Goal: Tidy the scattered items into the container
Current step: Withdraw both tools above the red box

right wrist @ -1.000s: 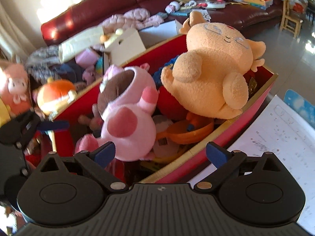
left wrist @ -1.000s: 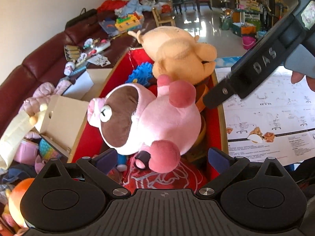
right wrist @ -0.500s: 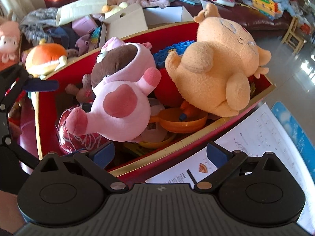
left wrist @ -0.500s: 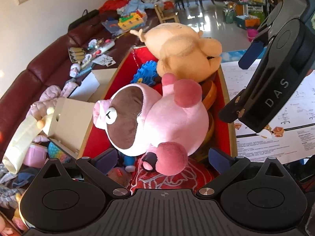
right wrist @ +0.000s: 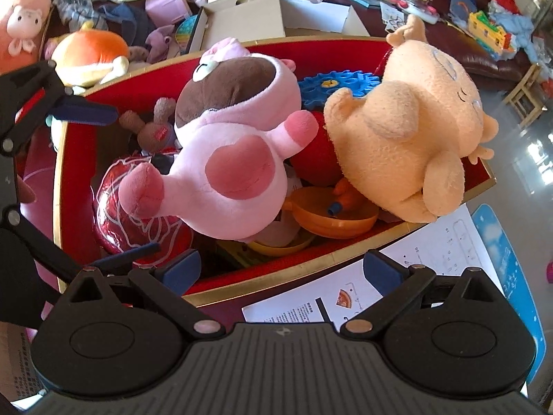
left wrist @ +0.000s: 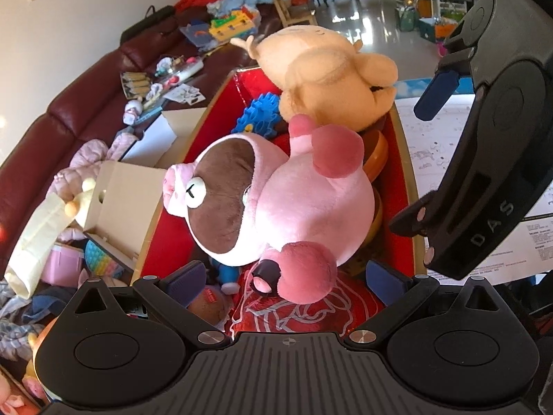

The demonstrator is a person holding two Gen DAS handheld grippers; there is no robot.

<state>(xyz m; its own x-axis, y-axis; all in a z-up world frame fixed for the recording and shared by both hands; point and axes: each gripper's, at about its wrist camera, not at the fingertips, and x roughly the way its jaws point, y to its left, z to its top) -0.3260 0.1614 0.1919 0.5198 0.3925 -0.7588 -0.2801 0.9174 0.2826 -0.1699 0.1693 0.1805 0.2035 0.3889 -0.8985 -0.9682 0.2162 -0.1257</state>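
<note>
Plush toys crowd the red box [right wrist: 62, 186], whose gold-edged rim frames everything else. A pink-and-brown pig plush [left wrist: 276, 204] lies on top near the box's middle, on its side, one foot poking toward the near end wall. Beyond it, at the far end, an orange plush [right wrist: 404, 138] rises well above the rim and leans out over the far corner. Between the two show a blue gear toy [left wrist: 255, 121] and an orange bowl [right wrist: 331, 214], low inside the box; a red foil ball [right wrist: 138, 214] fills the near corner. Little free room remains inside.

Left gripper [left wrist: 287, 276] hangs over the near end of the box, jaws spread wide and empty, the pig's foot between them but untouched. Right gripper [right wrist: 283, 266] hovers above the long rim, likewise spread wide and empty. Outside that rim lies a printed sheet [right wrist: 432, 252]. Past the opposite rim sit a cardboard box [left wrist: 128, 204] and more loose toys.
</note>
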